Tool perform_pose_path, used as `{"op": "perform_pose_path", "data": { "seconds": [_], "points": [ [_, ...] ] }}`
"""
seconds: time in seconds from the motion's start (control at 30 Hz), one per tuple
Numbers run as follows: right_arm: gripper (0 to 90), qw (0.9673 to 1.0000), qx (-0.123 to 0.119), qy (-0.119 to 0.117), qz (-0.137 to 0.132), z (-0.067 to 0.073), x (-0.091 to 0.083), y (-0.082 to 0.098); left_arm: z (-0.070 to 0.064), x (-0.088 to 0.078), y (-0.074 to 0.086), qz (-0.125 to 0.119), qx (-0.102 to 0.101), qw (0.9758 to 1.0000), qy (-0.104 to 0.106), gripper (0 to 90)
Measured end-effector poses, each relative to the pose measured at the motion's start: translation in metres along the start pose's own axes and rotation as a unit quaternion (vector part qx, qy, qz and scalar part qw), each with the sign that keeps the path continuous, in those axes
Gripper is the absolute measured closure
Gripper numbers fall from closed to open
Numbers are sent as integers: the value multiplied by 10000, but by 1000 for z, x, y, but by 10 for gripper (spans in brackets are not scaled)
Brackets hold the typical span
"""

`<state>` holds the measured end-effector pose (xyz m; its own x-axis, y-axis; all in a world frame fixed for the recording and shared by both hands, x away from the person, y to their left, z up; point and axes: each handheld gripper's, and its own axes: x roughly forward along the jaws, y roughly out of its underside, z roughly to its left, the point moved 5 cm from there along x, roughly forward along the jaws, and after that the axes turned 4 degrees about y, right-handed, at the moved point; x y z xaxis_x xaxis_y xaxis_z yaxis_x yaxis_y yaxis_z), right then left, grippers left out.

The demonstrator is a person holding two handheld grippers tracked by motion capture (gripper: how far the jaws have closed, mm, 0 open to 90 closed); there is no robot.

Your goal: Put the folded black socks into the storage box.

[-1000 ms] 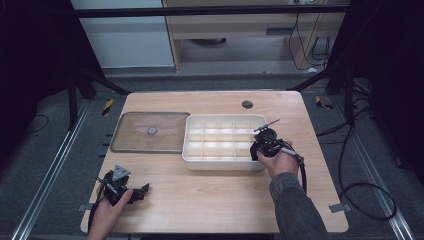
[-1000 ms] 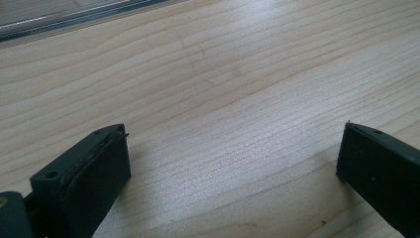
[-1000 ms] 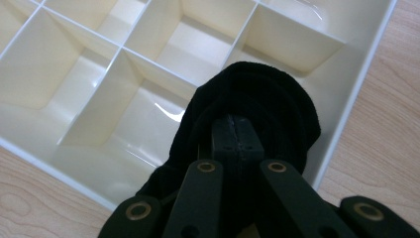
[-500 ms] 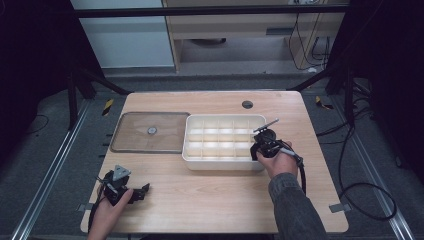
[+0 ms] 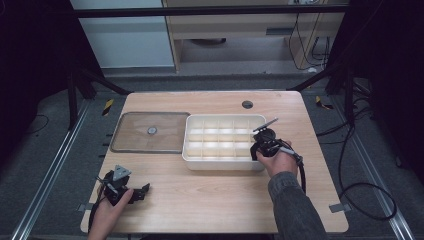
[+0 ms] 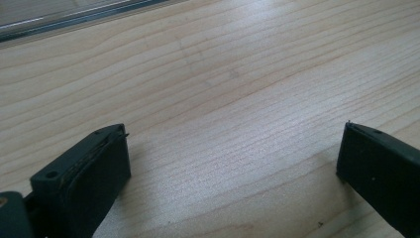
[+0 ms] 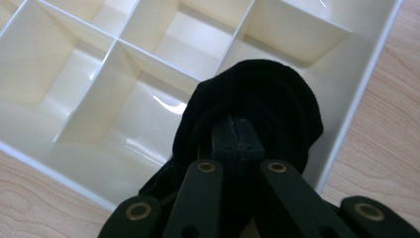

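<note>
Right claw clamping black cloth over tray's corner compartment

My right gripper pinches a matt black cloth, soft and ribbed, over a glossy cream plastic tray. Under my left gripper the table is pale, smooth-grained wood with a slight sheen.
</note>
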<state>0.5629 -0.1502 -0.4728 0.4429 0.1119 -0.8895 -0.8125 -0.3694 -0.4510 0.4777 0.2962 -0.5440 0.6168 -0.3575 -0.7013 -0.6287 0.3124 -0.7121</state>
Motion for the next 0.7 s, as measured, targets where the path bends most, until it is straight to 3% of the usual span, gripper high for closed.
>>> {"op": "perform_pose_path", "data": {
  "seconds": [0.17,0.33,0.7],
  "points": [
    [900,9998,-59,108,132,2,2,0,0,0,0,13,9,10000,1,0],
    [900,9994,-38,52,336,1,10,2,0,0,0,11,10,10000,9,0],
    [900,9995,-30,18,306,0,5,1,0,0,0,15,36,10000,0,0]
  ]
}}
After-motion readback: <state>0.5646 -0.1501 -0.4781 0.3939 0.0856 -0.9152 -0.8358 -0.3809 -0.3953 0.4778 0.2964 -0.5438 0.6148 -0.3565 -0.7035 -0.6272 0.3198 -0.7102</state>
